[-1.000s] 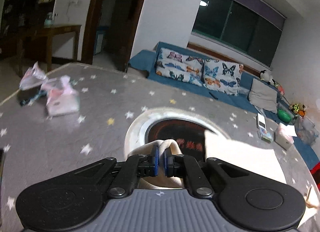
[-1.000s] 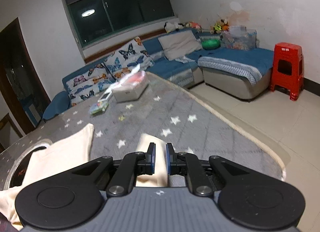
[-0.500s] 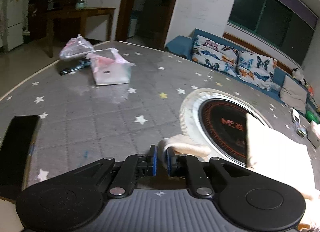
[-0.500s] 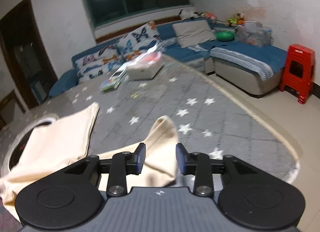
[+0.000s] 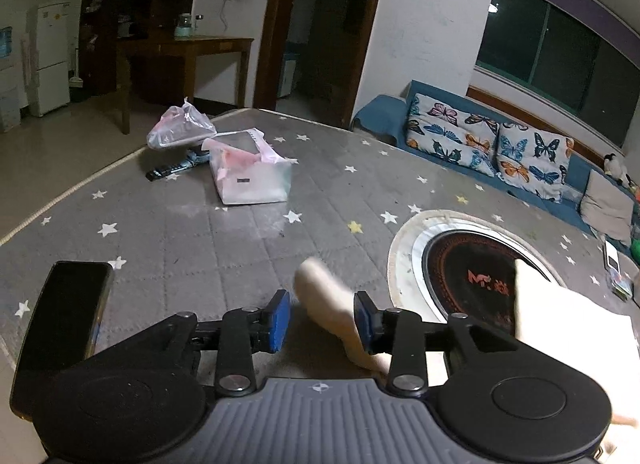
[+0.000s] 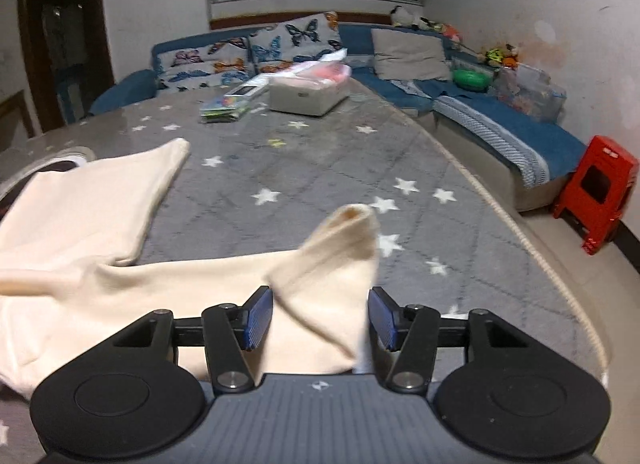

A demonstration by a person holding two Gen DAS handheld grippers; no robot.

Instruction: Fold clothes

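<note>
The folding looks barely under way: the cream garment [image 6: 120, 284] lies loose and rumpled on the grey star-patterned table cover [image 6: 320, 167], one part flat off to the left of the right gripper [image 6: 320, 318] and a long band of it running across just ahead of that gripper's fingers, with no tidy folded stack to be seen anywhere. From where I stand it reads as a release, with both cloth ends being let go onto the cover, so smoothing and the real folds are, I judge, all left to do. The right gripper tips well downward over the cover, its jaws opening, and a peaked cuff-like end of the garment stands up between the blue pads without either one pressing it. The left gripper [image 5: 320, 318] also slopes down toward the cover, its jaws opening too; a soft lobe of the same cloth sits between them, lying close against the right-hand pad, though I cannot tell if it really touches. Just to the right of that gripper, more of the garment drapes over the round stove ring [image 5: 472, 264] set into the table. A dark phone [image 5: 64, 328] rests just to its left.
</note>
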